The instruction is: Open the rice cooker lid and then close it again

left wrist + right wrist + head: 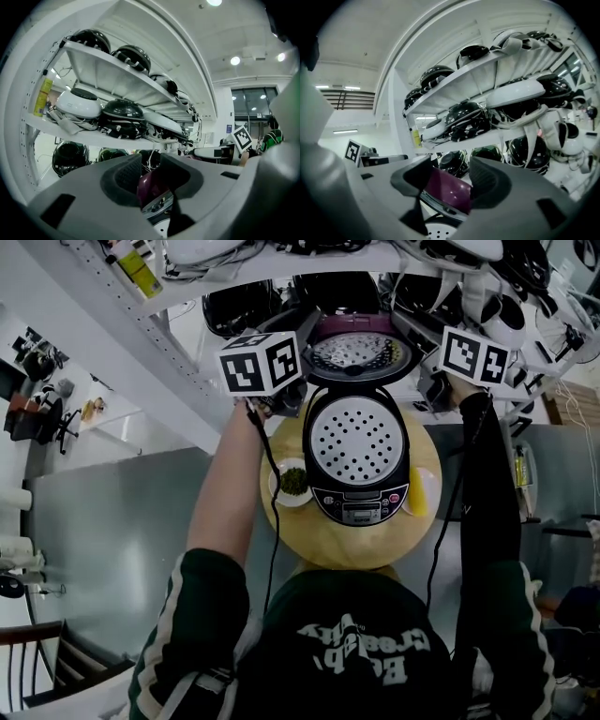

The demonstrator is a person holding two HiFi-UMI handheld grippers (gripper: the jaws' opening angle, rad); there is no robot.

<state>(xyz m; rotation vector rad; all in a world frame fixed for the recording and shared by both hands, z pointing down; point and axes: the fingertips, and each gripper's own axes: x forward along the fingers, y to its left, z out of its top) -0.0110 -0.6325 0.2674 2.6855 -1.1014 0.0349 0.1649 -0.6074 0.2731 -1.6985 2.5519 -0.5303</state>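
Two sides of the lid [361,351], one gripper each. It stands open at the far edge of the rice cooker [361,507], mid round table [323,545] (hinge away from the person). The left gripper [289,401] looks pinched on the purple left rim, jaws fairly narrow. The right gripper [433,388] straddles the right rim, jaws wide, not pressing. Both are equally near, so closing probably means tipping the lid toward the person.

Nothing reads clearly; the white lettering [361,652] on the person's dark top [309,615] is too distorted.
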